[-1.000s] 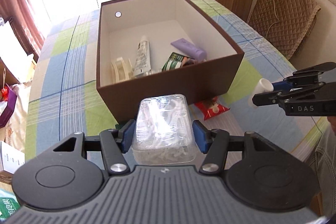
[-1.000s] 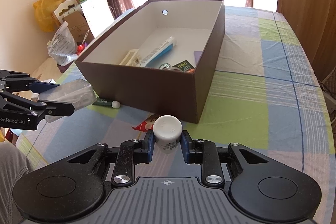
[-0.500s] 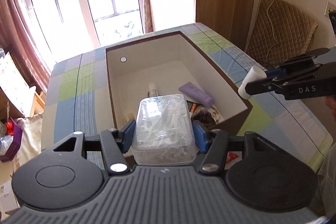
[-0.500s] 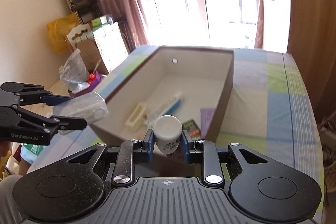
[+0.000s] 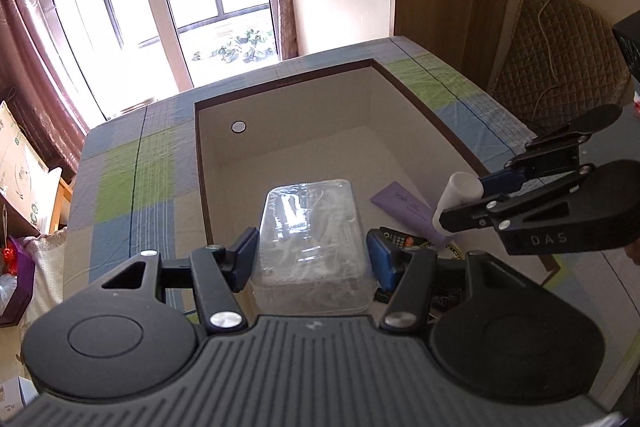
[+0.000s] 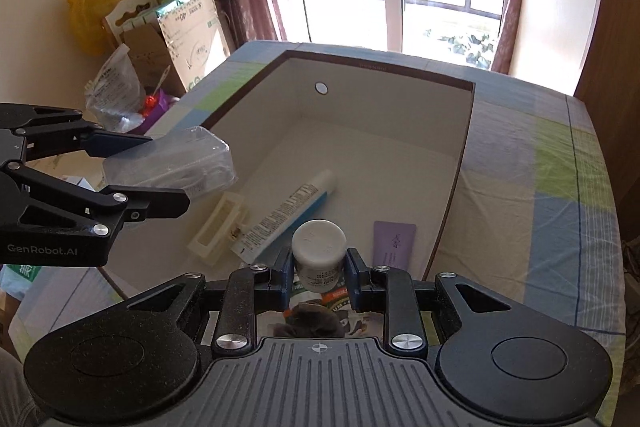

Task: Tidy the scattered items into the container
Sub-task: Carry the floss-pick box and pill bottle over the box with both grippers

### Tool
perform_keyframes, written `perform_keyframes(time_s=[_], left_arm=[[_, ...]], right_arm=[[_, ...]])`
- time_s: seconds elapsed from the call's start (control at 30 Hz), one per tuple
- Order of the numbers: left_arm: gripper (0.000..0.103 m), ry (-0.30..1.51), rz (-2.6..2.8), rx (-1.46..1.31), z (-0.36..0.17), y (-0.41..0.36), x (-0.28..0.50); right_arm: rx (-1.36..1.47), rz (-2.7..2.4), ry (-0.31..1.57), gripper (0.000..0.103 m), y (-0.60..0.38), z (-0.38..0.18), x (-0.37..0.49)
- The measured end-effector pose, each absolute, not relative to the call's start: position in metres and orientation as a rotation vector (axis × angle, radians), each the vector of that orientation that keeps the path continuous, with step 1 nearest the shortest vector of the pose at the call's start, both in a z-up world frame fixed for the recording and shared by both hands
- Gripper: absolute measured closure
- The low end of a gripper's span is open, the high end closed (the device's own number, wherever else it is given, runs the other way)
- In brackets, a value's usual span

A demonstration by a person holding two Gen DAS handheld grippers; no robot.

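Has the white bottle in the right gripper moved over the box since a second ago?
Yes. The white bottle, clamped in the right gripper, has gone from in front of the brown box's near wall to above its interior.

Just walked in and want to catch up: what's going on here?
A person is tidying with two handheld grippers. The left gripper holds a clear plastic box, the right gripper a small white bottle. Both hang over the open brown box, which already holds a tube and a purple packet.

Black left gripper (image 5: 310, 253) with blue pads (silver screws), ribbed grey housing.
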State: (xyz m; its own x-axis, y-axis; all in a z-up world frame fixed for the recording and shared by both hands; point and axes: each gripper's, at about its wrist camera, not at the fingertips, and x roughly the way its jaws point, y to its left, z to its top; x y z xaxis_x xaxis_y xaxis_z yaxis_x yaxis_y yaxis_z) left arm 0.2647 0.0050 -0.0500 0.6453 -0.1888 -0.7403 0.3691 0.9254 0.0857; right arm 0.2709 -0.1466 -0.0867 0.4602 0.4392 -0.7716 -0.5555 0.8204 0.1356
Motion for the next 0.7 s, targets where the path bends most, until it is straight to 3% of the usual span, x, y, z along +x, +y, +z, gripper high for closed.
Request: perform_keyframes(time_s=[0.7], left_arm=[[0.048,0.823,-0.248,0.344,-0.086,-0.008,0.324]], right_arm=[[-0.141,0.591,0.936,0.074,-0.149,-0.102,0.294]])
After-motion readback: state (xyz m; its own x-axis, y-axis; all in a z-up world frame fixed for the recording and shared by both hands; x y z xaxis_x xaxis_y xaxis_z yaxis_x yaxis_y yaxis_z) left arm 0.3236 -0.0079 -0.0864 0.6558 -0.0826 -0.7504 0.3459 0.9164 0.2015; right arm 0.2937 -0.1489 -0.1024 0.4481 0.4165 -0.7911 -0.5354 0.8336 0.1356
